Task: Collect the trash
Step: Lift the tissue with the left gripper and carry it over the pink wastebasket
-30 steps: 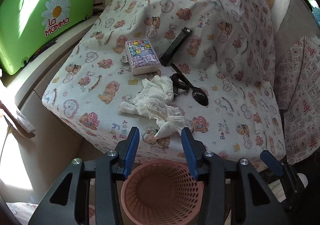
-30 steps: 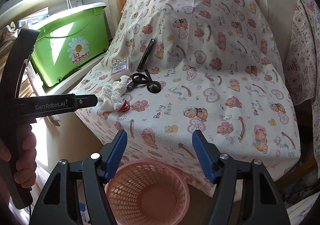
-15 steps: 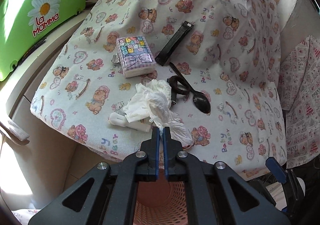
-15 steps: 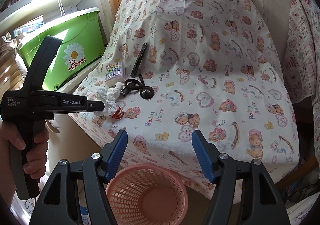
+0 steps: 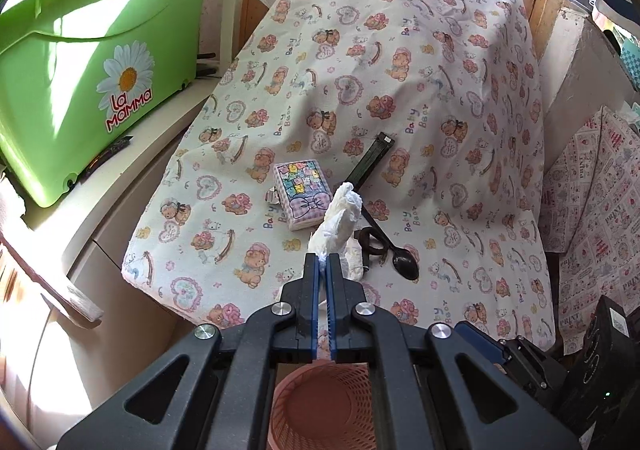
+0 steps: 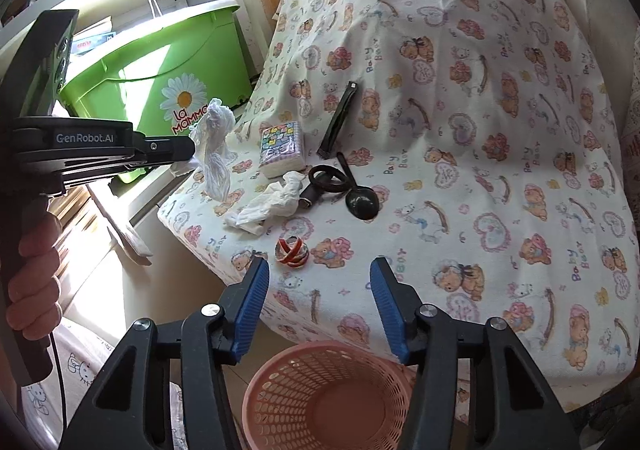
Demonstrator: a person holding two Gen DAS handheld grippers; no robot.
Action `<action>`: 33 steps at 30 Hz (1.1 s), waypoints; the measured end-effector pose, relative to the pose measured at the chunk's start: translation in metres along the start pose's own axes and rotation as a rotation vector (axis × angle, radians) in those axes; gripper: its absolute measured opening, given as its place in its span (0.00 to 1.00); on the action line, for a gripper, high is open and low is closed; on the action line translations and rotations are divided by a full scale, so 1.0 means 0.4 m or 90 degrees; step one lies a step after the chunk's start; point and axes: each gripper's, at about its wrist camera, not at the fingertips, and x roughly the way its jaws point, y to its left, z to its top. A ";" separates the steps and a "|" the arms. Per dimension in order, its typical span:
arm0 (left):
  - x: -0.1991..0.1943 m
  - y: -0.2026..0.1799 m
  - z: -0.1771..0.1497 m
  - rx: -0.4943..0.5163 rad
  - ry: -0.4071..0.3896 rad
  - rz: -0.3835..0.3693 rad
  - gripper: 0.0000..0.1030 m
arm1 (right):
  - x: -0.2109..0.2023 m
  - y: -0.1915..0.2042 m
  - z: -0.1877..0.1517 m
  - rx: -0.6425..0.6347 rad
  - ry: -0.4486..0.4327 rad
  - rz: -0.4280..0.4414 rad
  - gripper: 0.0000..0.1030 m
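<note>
Lifted off the bear-print sheet (image 6: 500,137), a crumpled tissue (image 6: 214,137) hangs clenched in the left gripper (image 5: 323,265); the right gripper's (image 6: 316,282) empty jaws have just been closing; next, the pink basket (image 6: 326,402).

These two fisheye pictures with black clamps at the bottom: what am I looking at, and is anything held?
Each picture comes from a camera on a hand-held two-finger gripper, looking along its blue-padded fingers. A person holds one in each hand. In the left view, the left gripper is shut on a crumpled white tissue, lifted off the bear-print cloth. In the right view, the right gripper holds nothing; its jaws have just been closing. On the cloth lie another tissue, a red-and-white wrapper, a tissue pack and a black spoon. A pink basket waits below.
</note>
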 end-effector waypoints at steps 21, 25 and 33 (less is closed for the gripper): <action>-0.055 0.052 -0.059 0.010 -0.015 0.029 0.03 | 0.126 0.026 0.020 -0.012 0.009 0.002 0.06; -0.071 0.035 -0.058 0.008 -0.024 0.022 0.03 | 0.088 0.011 0.024 -0.005 -0.006 -0.001 0.05; -0.139 -0.020 -0.097 0.023 -0.056 0.020 0.03 | -0.019 0.003 0.017 0.000 -0.029 0.001 0.05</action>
